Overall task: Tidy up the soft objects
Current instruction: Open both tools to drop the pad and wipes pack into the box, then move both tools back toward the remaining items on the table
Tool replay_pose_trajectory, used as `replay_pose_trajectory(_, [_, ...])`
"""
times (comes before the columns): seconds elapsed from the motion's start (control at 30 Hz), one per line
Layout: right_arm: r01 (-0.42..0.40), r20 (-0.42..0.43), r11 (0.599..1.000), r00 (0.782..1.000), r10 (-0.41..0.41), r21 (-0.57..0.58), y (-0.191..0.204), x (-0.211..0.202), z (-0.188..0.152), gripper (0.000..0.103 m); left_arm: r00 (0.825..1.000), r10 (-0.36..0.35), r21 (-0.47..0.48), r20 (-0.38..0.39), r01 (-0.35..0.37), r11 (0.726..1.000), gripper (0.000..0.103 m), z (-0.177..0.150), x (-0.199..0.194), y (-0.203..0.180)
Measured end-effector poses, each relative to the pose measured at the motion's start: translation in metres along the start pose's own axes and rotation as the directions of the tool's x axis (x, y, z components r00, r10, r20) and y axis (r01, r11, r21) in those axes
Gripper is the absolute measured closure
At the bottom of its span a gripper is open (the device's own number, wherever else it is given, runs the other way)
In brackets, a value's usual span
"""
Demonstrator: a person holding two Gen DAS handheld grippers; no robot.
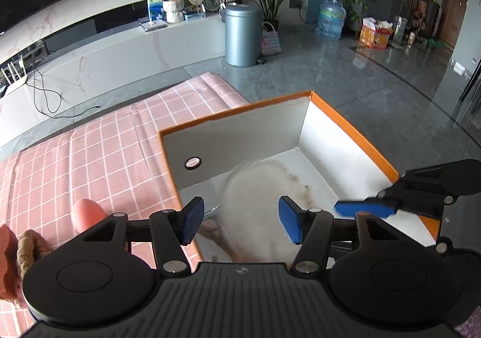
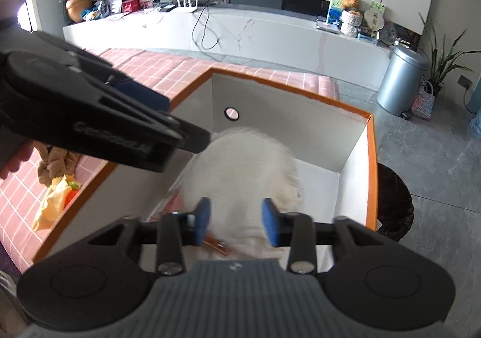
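A white fluffy plush toy [image 1: 255,202] lies blurred inside an orange-rimmed white box [image 1: 354,130]; it also shows in the right wrist view [image 2: 240,169] inside the box [image 2: 372,157]. My left gripper [image 1: 240,222] is open above the box, jaws apart over the plush. My right gripper [image 2: 236,222] is open above the plush too, not touching it. The right gripper's blue finger [image 1: 363,208] shows at the right of the left view. The left gripper [image 2: 99,115] crosses the right view at left.
The box stands on a pink checked cloth [image 1: 99,157]. A pink egg-shaped toy [image 1: 87,213], a brown rope toy [image 2: 57,165] and a yellow-orange soft toy [image 2: 60,196] lie on the cloth left of the box. A grey bin [image 1: 242,34] stands on the floor beyond.
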State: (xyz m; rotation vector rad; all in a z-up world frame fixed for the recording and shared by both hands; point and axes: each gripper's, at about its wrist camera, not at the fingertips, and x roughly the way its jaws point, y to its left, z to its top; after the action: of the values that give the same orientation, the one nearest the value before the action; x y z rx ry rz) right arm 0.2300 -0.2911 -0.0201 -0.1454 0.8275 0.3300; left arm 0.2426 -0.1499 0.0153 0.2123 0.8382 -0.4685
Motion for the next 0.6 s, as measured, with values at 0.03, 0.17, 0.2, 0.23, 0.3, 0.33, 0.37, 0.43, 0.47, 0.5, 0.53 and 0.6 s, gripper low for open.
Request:
replay_pose_trajectory(0.03, [0.009,0.011,1.000,1.000,-0.009,0.005,0.003,-0.003,-0.001,0.052,1.000,-0.001,-0.005,0.008,0.001,1.000,0.036,-0.001,-0.004,0.002])
replay_pose_trajectory(0.17, [0.044,0.055,0.998,0.997,-0.046,0.035,0.014,-0.018,-0.003,0.046,0.999,-0.007,-0.031,0.052,0.009,0.999,0.036,-0.008,-0.024,0.010])
replay_pose_trajectory(0.2, [0.056,0.073,0.997,0.996,-0.060,0.046,0.018,-0.023,-0.004,0.046,0.998,-0.011,-0.038,0.066,0.013,0.999,0.036,-0.011,-0.029,0.012])
replay_pose_trajectory(0.23, [0.066,0.091,0.996,0.993,-0.071,0.056,0.022,-0.028,-0.005,0.046,0.997,-0.013,-0.045,0.077,0.017,0.999,0.036,-0.013,-0.034,0.014])
replay_pose_trajectory(0.3, [0.079,0.124,0.994,0.988,-0.088,0.075,0.031,-0.037,-0.007,0.045,0.993,-0.021,-0.059,0.113,0.027,0.998,0.036,-0.019,-0.047,0.019])
replay_pose_trajectory(0.33, [0.089,0.139,0.992,0.985,-0.101,0.085,0.037,-0.041,-0.008,0.045,0.991,-0.021,-0.064,0.129,0.030,0.998,0.036,-0.022,-0.052,0.020])
replay_pose_trajectory(0.37, [0.102,0.152,0.990,0.982,-0.116,0.094,0.043,-0.045,-0.010,0.045,0.989,-0.023,-0.069,0.145,0.033,0.997,0.036,-0.025,-0.058,0.021])
replay_pose_trajectory(0.43, [0.126,0.171,0.987,0.975,-0.143,0.103,0.056,-0.053,-0.012,0.045,0.984,-0.025,-0.073,0.175,0.039,0.997,0.036,-0.034,-0.070,0.023])
replay_pose_trajectory(0.47, [0.135,0.183,0.985,0.971,-0.153,0.104,0.064,-0.056,-0.014,0.045,0.981,-0.026,-0.077,0.192,0.042,0.996,0.036,-0.039,-0.076,0.025])
replay_pose_trajectory(0.5, [0.144,0.195,0.984,0.967,-0.162,0.107,0.071,-0.060,-0.016,0.045,0.978,-0.027,-0.081,0.207,0.045,0.996,0.036,-0.043,-0.081,0.027])
replay_pose_trajectory(0.53, [0.153,0.205,0.982,0.963,-0.173,0.111,0.078,-0.063,-0.018,0.041,0.975,-0.025,-0.091,0.223,0.046,0.995,0.036,-0.048,-0.087,0.030])
replay_pose_trajectory(0.6, [0.162,0.228,0.979,0.956,-0.186,0.120,0.092,-0.070,-0.023,0.030,0.967,-0.020,-0.115,0.253,0.051,0.992,0.036,-0.059,-0.097,0.036])
